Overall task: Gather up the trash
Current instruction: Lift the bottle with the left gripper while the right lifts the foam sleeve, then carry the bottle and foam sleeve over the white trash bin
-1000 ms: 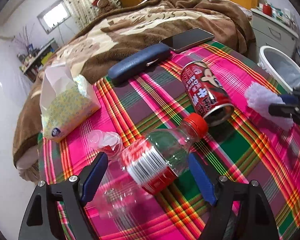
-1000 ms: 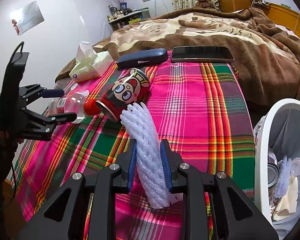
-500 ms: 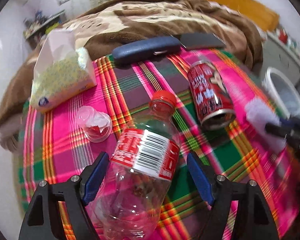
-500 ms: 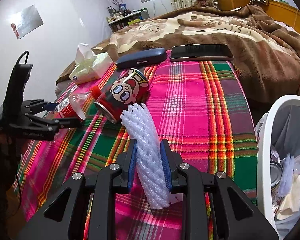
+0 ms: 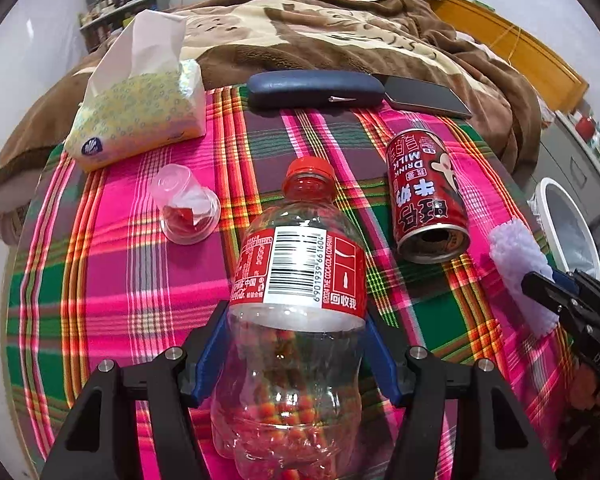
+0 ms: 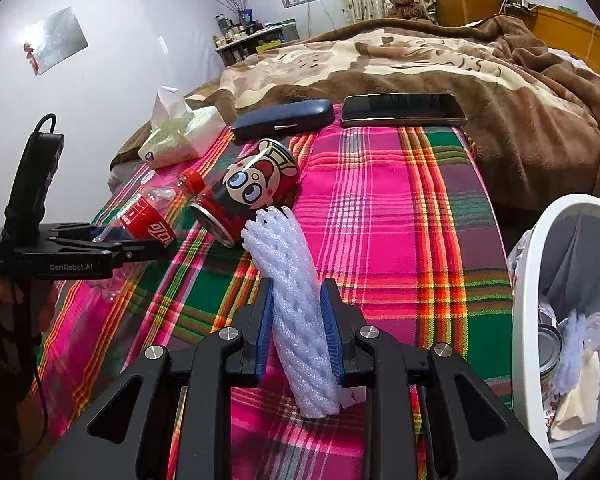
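A clear plastic bottle (image 5: pixel 300 264) with a red cap and red label lies on the plaid cloth, cap pointing away from me. My left gripper (image 5: pixel 296 320) straddles its body just below the label. Its jaws are closing, and both blue pads touch the bottle's sides. The right wrist view shows the same bottle (image 6: pixel 148 220) in the left gripper (image 6: pixel 140 246). A red milk-drink can (image 5: pixel 428 200) lies on its side to the right. My right gripper (image 6: pixel 298 286) is shut on a white foam net sleeve (image 6: pixel 296 312), holding it just above the cloth.
A white trash bin (image 6: pixel 528 280) with rubbish inside stands off the table's right edge. A small clear plastic cup (image 5: pixel 184 204), a tissue pack (image 5: pixel 140 120), a dark glasses case (image 5: pixel 316 88) and a phone (image 5: pixel 424 100) lie further back. A bed with a brown blanket is behind.
My left gripper rolled and lined up with the bottle, which now points straight away, and its jaws narrowed onto the bottle's sides. The right gripper and its foam sleeve stayed still.
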The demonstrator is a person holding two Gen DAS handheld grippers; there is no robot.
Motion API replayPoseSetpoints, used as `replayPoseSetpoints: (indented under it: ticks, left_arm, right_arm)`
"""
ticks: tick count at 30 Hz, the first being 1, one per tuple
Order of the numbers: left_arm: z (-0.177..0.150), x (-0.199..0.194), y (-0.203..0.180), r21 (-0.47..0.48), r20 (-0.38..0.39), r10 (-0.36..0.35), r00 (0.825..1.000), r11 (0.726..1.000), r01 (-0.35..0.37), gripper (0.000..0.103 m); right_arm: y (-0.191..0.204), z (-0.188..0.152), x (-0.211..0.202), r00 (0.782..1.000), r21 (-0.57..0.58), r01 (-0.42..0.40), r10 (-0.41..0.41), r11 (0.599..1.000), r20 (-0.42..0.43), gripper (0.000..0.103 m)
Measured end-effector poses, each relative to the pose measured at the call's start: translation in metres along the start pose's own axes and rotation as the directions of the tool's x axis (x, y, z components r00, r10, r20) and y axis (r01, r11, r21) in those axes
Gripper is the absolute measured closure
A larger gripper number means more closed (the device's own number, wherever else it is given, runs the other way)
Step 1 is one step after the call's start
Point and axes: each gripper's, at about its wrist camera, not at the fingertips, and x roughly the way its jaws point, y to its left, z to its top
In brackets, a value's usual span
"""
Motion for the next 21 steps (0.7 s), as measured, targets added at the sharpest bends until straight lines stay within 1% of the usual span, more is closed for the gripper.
replayPoseSetpoints:
  ticks: [2, 6, 11, 14, 21]
  left_arm:
    - [-0.003, -0.003, -0.002, -0.021, 0.016, 0.007, 1.0, 1.0, -0.007, 0.04]
    - [-0.013, -0.012, -0.009, -0.041, 0.049, -0.013, 0.999, 0.999, 0.015, 0.041]
    - [-0.027, -0.025, -0.028, -0.016, 0.082, 0.0, 0.997, 1.0, 0.001, 0.041]
    - [-0.034, -0.035, -0.035, -0.028, 0.096, -0.036, 0.995, 0.999, 0.039, 0.04]
    - [-0.048, -0.061, -0.062, -0.005, 0.149, -0.029, 0.988, 1.0, 0.03, 0.04]
  right_arm:
    - [0.001, 0.0, -0.003, 1.0, -0.004, 0.009, -0.009, 1.0, 0.013, 0.079]
    - [0.001, 0.0, -0.006, 1.0, 0.005, 0.008, -0.008, 1.0, 0.02, 0.08]
    - [0.002, -0.002, -0.011, 1.0, 0.015, -0.003, 0.002, 1.0, 0.029, 0.08]
    - [0.003, -0.003, -0.016, 0.999, 0.019, 0.0, -0.001, 1.0, 0.038, 0.08]
    - [-0.003, -0.008, -0.036, 0.997, 0.039, 0.005, -0.008, 0.999, 0.072, 0.08]
